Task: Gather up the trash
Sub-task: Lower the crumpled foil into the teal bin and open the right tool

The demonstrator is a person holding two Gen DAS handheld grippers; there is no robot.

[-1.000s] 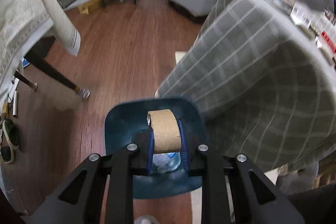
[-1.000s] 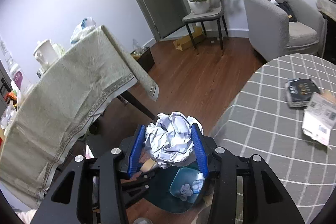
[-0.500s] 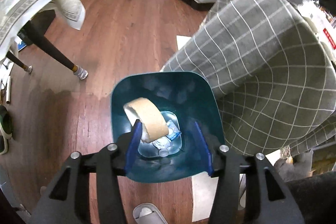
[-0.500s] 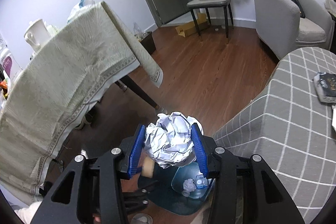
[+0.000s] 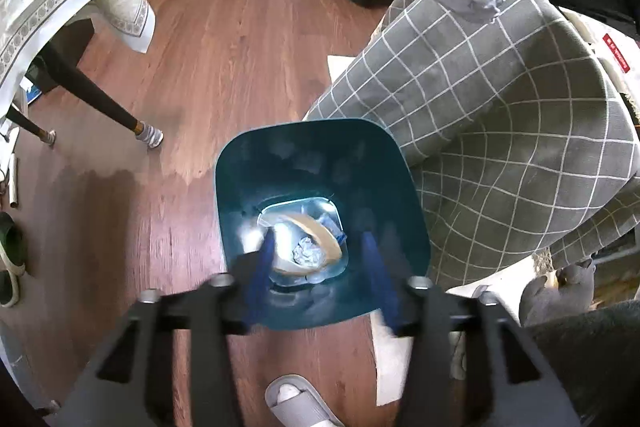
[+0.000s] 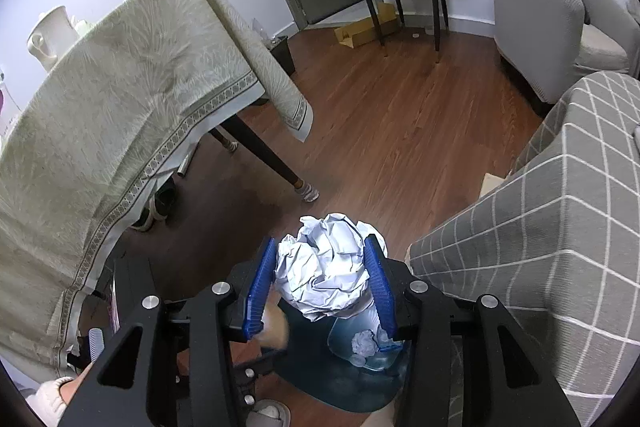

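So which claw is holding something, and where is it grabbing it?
The right claw squeezes the crumpled paper ball by its two sides. The left claw is open and holds nothing; the cardboard tape roll lies in the bin.

Motion blur smears the left gripper (image 5: pixel 318 267) and its blue fingertips (image 5: pixel 262 267) at the lower centre of the left wrist view. In the right wrist view, crumpled paper (image 6: pixel 326 273) and the right gripper (image 6: pixel 320 287) hide most of the teal bin (image 6: pixel 344 383) at bottom centre.
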